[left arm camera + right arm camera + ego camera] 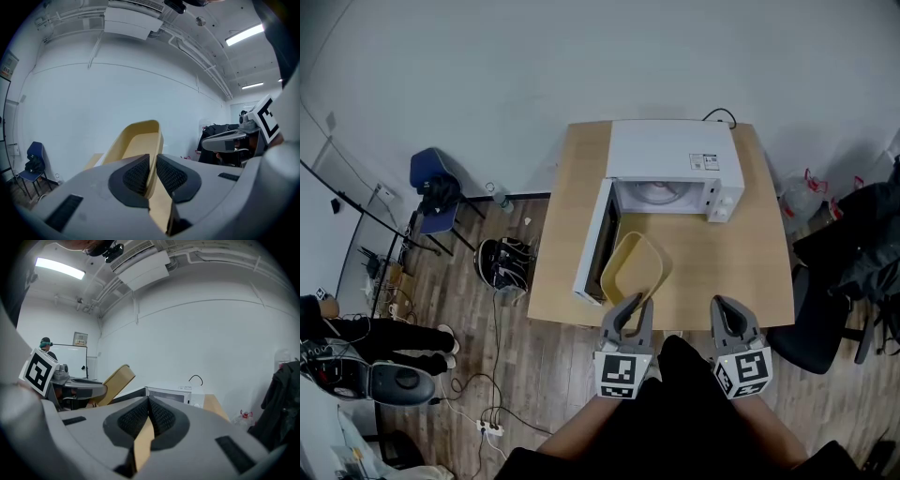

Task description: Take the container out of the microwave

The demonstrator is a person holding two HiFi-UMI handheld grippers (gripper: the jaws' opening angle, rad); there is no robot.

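A white microwave [675, 164] stands at the back of the wooden table [750, 272], its door [592, 246] swung open to the left. The yellow container [633, 267] is outside it, tilted above the table in front of the opening. My left gripper [628, 305] is shut on the container's near rim; in the left gripper view the rim [136, 140] sits pinched between the pads of the left gripper [153, 161]. My right gripper [728, 309] hovers to the right of the container, shut with nothing in it. The right gripper view shows the right gripper [149, 404] with pads together, with the microwave [176, 392] beyond.
A blue chair [436, 192] and a black bag [502, 262] are on the floor left of the table. A black office chair [825, 328] and a water jug [797, 197] are to the right. A person [356, 333] sits far left, and cables [487, 427] trail across the floor.
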